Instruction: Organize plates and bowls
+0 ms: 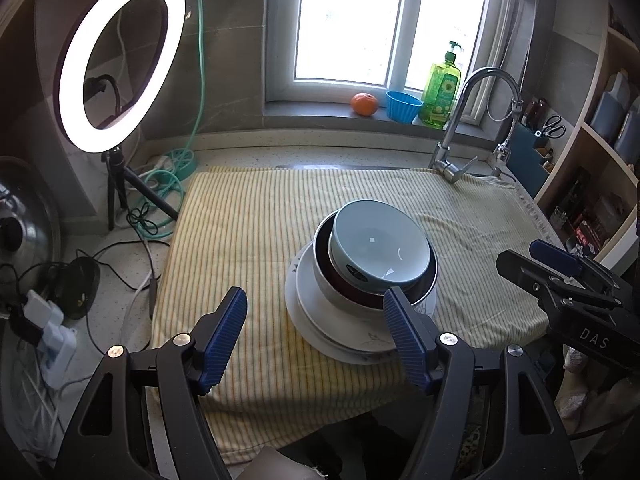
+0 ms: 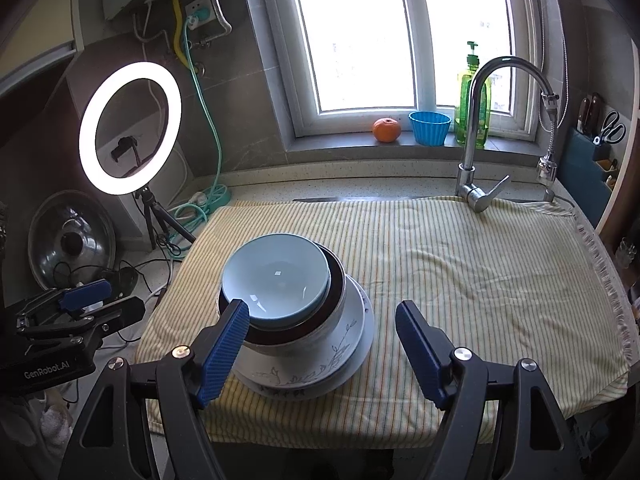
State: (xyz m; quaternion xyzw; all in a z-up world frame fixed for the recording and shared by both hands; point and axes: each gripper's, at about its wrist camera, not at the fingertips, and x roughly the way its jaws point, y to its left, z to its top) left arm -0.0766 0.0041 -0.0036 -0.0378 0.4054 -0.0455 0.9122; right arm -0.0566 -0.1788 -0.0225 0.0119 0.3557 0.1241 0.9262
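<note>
Two tools, left tool [image 1: 316, 344] and right tool [image 2: 320, 354], hang released, grasping nothing, near the stacked light blue bowl [image 2: 276, 280], dark-rimmed bowl [image 2: 334, 300] and plates [image 2: 352, 344] on the striped cloth [image 2: 460, 280].

We see a glossy pale-blue glazed bowl [image 2: 276, 280] nested in a shiny bowl with a dark red interior [image 2: 338, 292], on smooth white plates [image 2: 352, 336]. Beneath lies a matt, wrinkled striped cloth [image 2: 460, 280]; the faucet [image 2: 480, 128] is polished metal.
</note>
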